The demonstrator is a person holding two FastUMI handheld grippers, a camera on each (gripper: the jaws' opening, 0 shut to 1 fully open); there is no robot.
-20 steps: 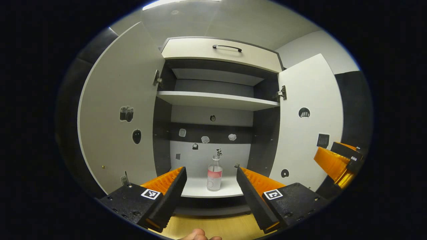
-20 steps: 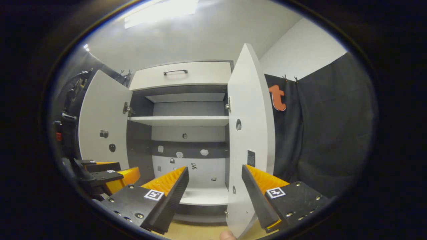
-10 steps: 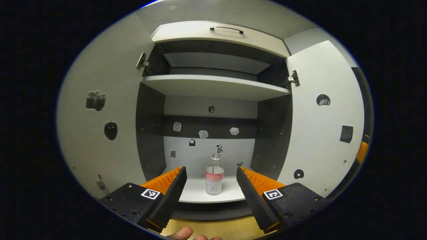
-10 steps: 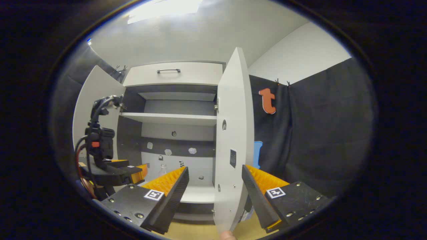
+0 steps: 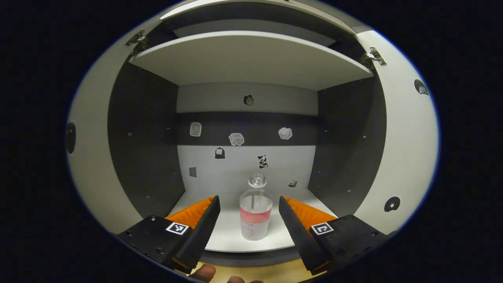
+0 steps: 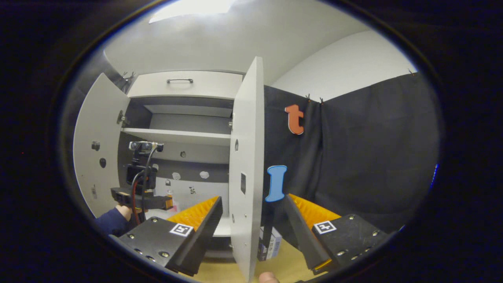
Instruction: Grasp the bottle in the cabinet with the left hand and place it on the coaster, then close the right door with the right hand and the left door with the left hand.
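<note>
A clear plastic bottle (image 5: 255, 210) with a pink label band and no cap is seen standing upright on the white bottom shelf (image 5: 232, 236) of the open cabinet, near the shelf's front edge and about midway between its side walls. In the left gripper view, the left hand-held gripper (image 5: 248, 204) is held in front of the bottle with its fingers spread wide, one on each side of the bottle and apart from it; the bottle is not touched. Small stickers (image 5: 236, 138) are scattered over the cabinet's back panel behind the bottle, and a white upper shelf (image 5: 251, 59) spans the cabinet above. The left door (image 5: 90, 173) and the right door (image 5: 404, 137) are both swung open at the sides of that view, and fingertips of the holding hand (image 5: 204, 272) are seen at the bottom edge, over a strip of wooden surface.

In the right gripper view, the right hand-held gripper (image 6: 253, 204) is also spread, and the free edge of the open right door (image 6: 245, 169) is seen between its fingers; whether either finger touches the door cannot be told. A small box (image 6: 269, 244) lies on the wooden surface just beyond the door's bottom corner. Farther left, the left hand-held gripper (image 6: 167, 201) is seen reaching into the cabinet, held by a hand with a dark blue sleeve (image 6: 112, 221). A drawer front with a dark handle (image 6: 180, 80) tops the cabinet.
</note>
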